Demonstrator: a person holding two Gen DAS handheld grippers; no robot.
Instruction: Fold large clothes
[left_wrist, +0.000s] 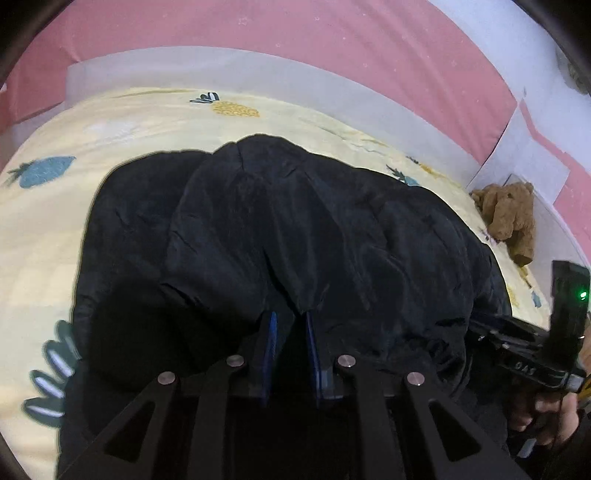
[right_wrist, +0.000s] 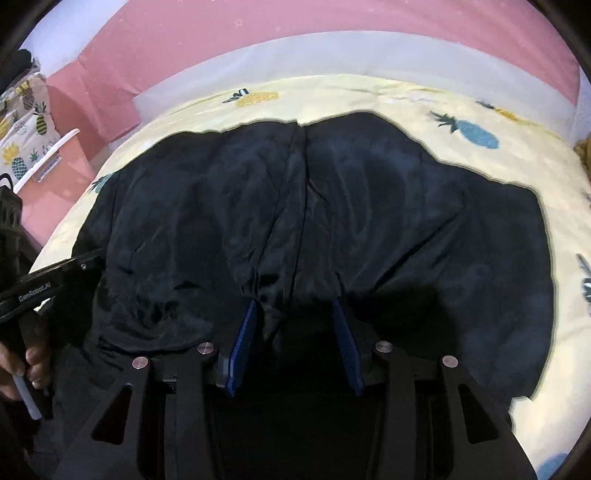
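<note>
A black jacket (left_wrist: 280, 236) lay bunched on a pineapple-print sheet (left_wrist: 155, 118), filling the centre of both frames. The left gripper (left_wrist: 290, 317) was clenched on a fold of it at lower centre. The right gripper (right_wrist: 295, 306) stood half apart, gathered cloth between its pads; a firm grasp could not be told. A brown plush toy (left_wrist: 508, 218) sat at right.

Your left gripper (left_wrist: 290, 319) wore black angular arms, round silver rivets and blue finger pads; your right gripper (right_wrist: 297, 306) matched it. White "GenRobot.AI" lettering marked one black handle body.
</note>
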